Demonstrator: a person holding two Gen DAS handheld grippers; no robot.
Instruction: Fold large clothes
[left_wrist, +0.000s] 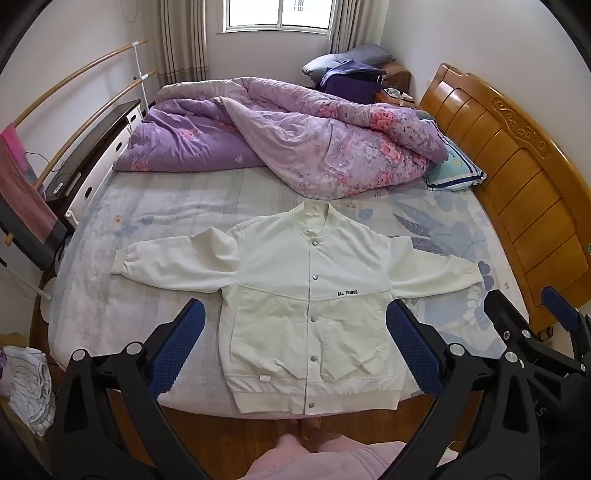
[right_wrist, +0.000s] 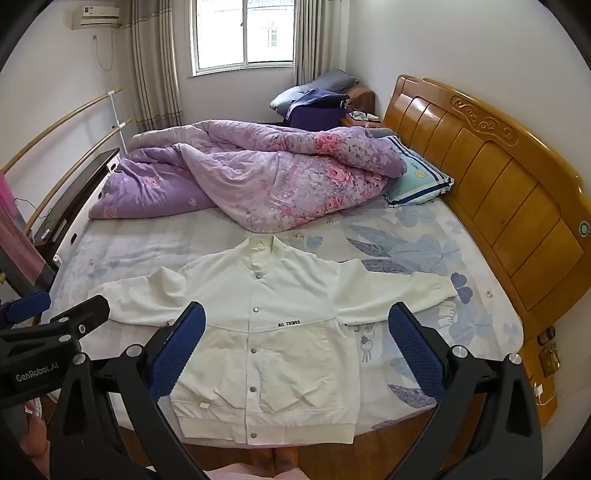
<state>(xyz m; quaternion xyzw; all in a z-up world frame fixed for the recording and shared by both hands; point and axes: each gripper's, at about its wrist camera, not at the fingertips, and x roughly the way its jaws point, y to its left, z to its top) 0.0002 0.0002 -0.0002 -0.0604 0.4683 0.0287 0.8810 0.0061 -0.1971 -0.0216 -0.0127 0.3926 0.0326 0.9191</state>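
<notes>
A white snap-button jacket (left_wrist: 303, 295) lies flat, front up, on the near part of the bed, both sleeves spread out sideways, hem at the bed's near edge. It also shows in the right wrist view (right_wrist: 266, 332). My left gripper (left_wrist: 295, 332) is open and empty, held above the jacket's lower half. My right gripper (right_wrist: 295, 336) is open and empty, above the jacket's right side. The right gripper shows at the right edge of the left wrist view (left_wrist: 524, 314); the left gripper shows at the left edge of the right wrist view (right_wrist: 55, 314).
A crumpled purple floral quilt (left_wrist: 280, 140) fills the far half of the bed. A striped pillow (left_wrist: 454, 170) lies by the wooden headboard (left_wrist: 517, 177) on the right. A cabinet (left_wrist: 92, 155) and rails stand left. Clothes (left_wrist: 26, 384) lie on the wooden floor.
</notes>
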